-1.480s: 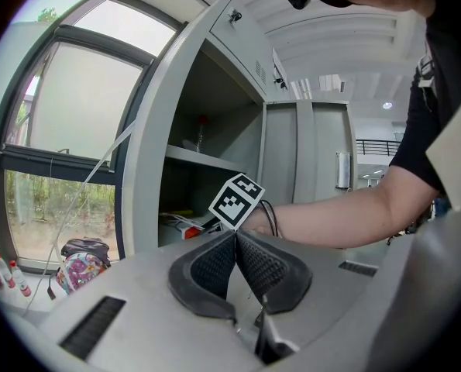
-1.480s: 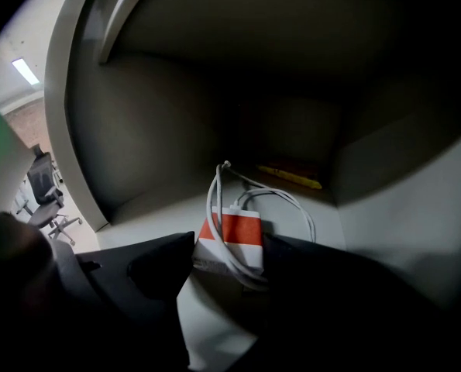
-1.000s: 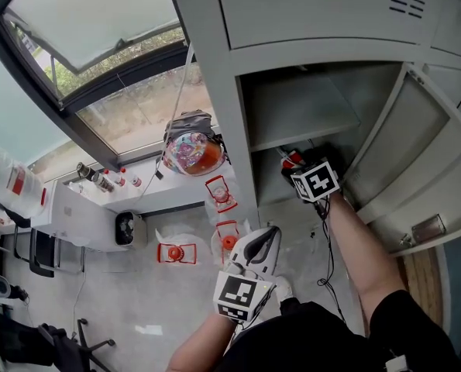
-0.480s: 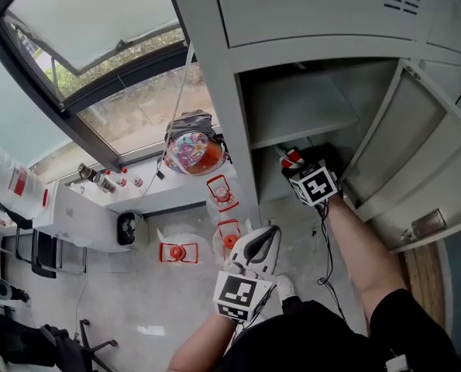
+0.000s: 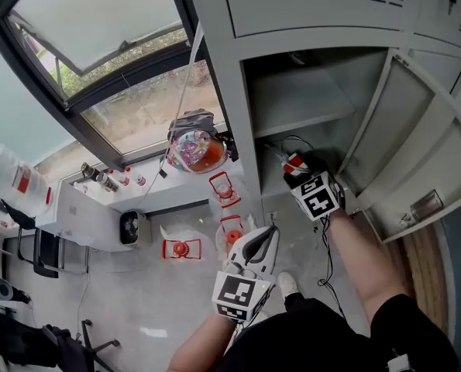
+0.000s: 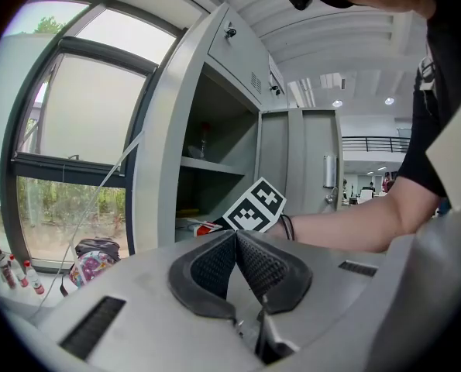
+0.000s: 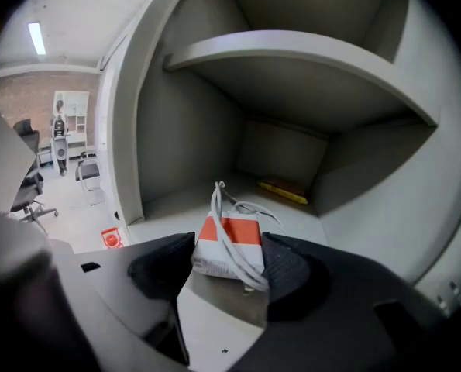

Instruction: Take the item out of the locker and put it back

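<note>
Your right gripper [image 7: 224, 263] has just been closing its jaws. They now clamp a white, red-banded box [image 7: 232, 237], with one pad pressed on each side. A white cable [image 7: 218, 204] is wound round the box and loops up just past the jaw tips. The box is at the mouth of the open locker [image 7: 176, 130] compartment, below the shelf [image 7: 292, 60]. Far beyond the jaws, at the compartment's back, lies a flat yellow item [image 7: 284, 190]. Your left gripper [image 6: 234, 242] is outside the locker, its jaws closed tip to tip with nothing between them.
</note>
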`<move>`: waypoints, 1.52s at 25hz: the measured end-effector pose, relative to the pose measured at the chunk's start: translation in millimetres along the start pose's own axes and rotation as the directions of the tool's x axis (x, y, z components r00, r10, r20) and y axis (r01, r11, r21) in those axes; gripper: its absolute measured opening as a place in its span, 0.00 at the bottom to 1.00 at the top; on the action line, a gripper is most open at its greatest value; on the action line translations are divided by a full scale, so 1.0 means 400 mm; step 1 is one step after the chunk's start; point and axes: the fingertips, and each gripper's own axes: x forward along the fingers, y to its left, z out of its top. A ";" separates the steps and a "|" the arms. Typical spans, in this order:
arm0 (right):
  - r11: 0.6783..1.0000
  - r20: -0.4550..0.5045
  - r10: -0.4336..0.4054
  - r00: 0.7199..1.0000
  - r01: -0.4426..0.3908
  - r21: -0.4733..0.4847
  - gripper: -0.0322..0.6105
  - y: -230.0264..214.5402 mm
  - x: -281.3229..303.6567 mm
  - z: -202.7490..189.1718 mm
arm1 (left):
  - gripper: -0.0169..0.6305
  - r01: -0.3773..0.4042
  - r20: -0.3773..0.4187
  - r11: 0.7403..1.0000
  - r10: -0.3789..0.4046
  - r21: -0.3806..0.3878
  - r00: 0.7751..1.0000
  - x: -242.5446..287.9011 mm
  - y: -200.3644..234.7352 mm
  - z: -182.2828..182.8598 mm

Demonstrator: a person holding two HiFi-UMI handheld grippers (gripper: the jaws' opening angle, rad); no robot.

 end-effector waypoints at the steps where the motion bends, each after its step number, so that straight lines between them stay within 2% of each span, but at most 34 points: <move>1: 1.000 0.004 -0.002 1.000 0.002 0.003 0.56 0.005 -0.011 -0.002 | 0.05 0.002 0.002 1.000 -0.002 0.002 1.000 -0.009 -0.005 0.000; 16: 0.998 0.083 -0.058 0.995 0.056 0.025 0.56 0.112 -0.221 0.020 | 0.05 0.040 0.011 0.999 -0.040 0.026 0.999 -0.162 -0.082 -0.019; 31: 0.988 0.161 -0.131 0.978 0.117 0.096 0.55 0.251 -0.452 -0.006 | 0.05 0.128 0.002 0.991 -0.128 0.035 0.992 -0.309 -0.168 -0.074; 38: 0.986 0.158 -0.139 0.978 0.121 0.118 0.56 0.313 -0.557 -0.052 | 0.05 0.150 0.008 0.989 -0.150 0.010 0.989 -0.334 -0.201 -0.091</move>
